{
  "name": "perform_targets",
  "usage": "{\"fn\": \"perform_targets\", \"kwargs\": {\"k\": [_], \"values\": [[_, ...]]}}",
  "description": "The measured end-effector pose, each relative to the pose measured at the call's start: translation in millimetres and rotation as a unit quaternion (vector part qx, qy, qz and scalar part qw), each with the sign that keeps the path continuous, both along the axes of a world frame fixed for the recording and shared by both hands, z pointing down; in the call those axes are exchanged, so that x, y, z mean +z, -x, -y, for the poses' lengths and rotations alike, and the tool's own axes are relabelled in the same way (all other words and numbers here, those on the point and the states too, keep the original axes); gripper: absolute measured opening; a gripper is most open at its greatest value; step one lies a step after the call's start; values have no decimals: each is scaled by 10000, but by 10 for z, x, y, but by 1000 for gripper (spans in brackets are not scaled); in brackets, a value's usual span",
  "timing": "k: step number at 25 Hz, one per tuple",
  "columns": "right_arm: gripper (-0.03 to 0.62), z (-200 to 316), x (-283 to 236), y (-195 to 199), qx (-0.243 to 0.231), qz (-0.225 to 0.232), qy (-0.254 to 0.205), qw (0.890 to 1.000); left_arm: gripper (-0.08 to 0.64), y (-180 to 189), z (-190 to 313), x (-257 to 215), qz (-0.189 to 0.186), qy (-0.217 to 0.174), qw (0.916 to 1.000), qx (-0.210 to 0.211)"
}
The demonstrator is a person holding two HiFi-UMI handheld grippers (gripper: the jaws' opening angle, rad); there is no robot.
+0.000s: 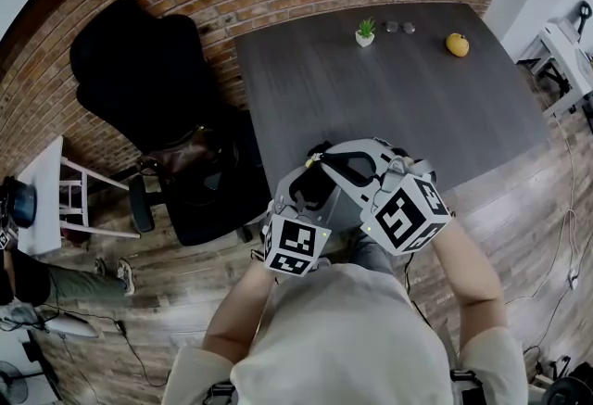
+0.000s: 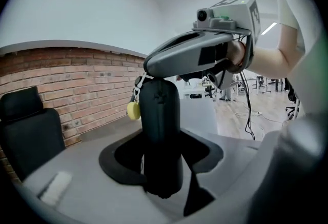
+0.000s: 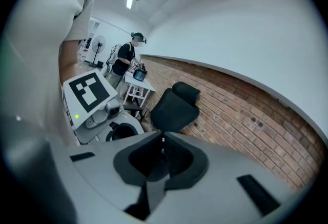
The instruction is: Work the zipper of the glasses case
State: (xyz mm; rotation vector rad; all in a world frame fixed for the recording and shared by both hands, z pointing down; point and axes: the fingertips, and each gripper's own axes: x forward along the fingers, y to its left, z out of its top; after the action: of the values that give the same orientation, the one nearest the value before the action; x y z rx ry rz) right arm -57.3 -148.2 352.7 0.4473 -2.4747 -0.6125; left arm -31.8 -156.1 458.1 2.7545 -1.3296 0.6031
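Glasses case (image 2: 160, 115) clamped in left hand-held gripper (image 2: 163, 160), right hand-held gripper (image 3: 162, 148) pinching half-hidden zipper (image 3: 163, 141)

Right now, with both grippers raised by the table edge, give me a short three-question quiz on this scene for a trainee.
1. True or false: the case lies flat on the table.
2. What stands between the jaws of the left gripper? A) a plant B) the case C) nothing
3. Fill in: a small ___ charm hangs at the case's far end.

Key
1. False: the left gripper holds it in the air, upright in the left gripper view.
2. B
3. yellow
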Motion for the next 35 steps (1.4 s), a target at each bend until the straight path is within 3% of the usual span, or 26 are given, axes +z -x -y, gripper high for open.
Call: {"fn": "perform_targets", "kwargs": {"k": [5,8,17,19,21,25,35], "values": [[2,195,-125,-165,393,199,-44,9990,213,49,-73,-56,-217,-60,9997,76],[2,285,-279,-304,492,671,448,9955,213,100,-117,-115,-161,-115,9997,128],[3,-68,-262,-9,-186,584,337,9976,215,37,-110,-123,15,-245,9996,132],[11,-154,-261,28,-368,379,231,9983,216,22,-101,-106,106,-273,9995,135],[101,-226,-211,62,-539,88,245,9982,218,16,-88,-94,171,-295,9993,125],[102,-210,-67,79,-650,-530,156,9964,219,-15,-65,-95,401,-430,9982,137],[97,-252,167,86,-1055,-1637,737,9781,219,16,-66,-58,1145,-985,9885,-75]]}}
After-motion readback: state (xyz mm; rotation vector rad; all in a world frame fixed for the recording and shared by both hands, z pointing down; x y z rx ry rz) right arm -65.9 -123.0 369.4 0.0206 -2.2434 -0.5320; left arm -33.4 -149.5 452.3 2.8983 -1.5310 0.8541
